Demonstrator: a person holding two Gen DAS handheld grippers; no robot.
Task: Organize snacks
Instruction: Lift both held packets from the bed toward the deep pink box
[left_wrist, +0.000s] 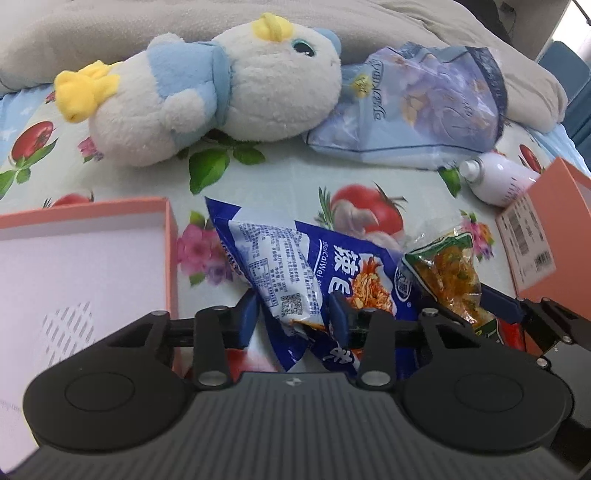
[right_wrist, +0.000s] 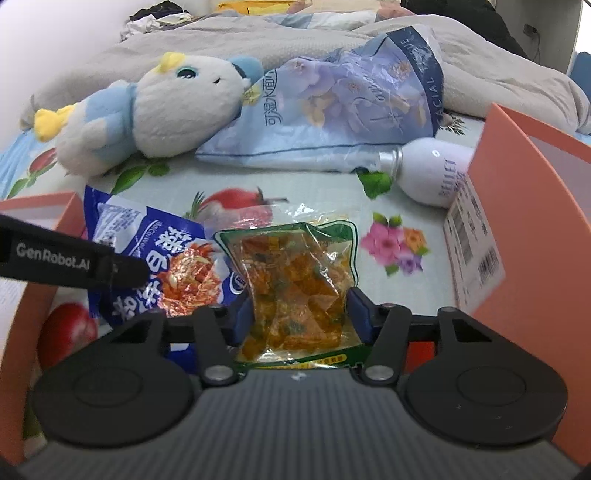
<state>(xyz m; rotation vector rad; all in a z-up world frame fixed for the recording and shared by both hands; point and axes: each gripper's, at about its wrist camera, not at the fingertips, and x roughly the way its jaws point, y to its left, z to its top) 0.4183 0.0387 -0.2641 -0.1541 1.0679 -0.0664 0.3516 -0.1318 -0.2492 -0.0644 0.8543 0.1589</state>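
Note:
A blue snack packet (left_wrist: 295, 258) with white print lies on the flowered bedsheet; it also shows in the right wrist view (right_wrist: 155, 254). My left gripper (left_wrist: 295, 317) has its blue pads (left_wrist: 245, 317) on either side of the packet's lower part, closed on it. A green-edged clear packet of orange snack (right_wrist: 295, 280) lies right of it and shows in the left wrist view (left_wrist: 447, 266). My right gripper (right_wrist: 297, 314) has its pads (right_wrist: 360, 308) against both sides of this packet, gripping it. The left gripper's black body (right_wrist: 74, 258) reaches in from the left.
An open pink box (left_wrist: 92, 266) lies at the left. Another pink box (right_wrist: 532, 236) with a barcode label stands at the right. A white and blue plush bird (left_wrist: 207, 92), a pale blue tissue pack (left_wrist: 417, 107), a white bottle (right_wrist: 432, 173) and grey bedding lie behind.

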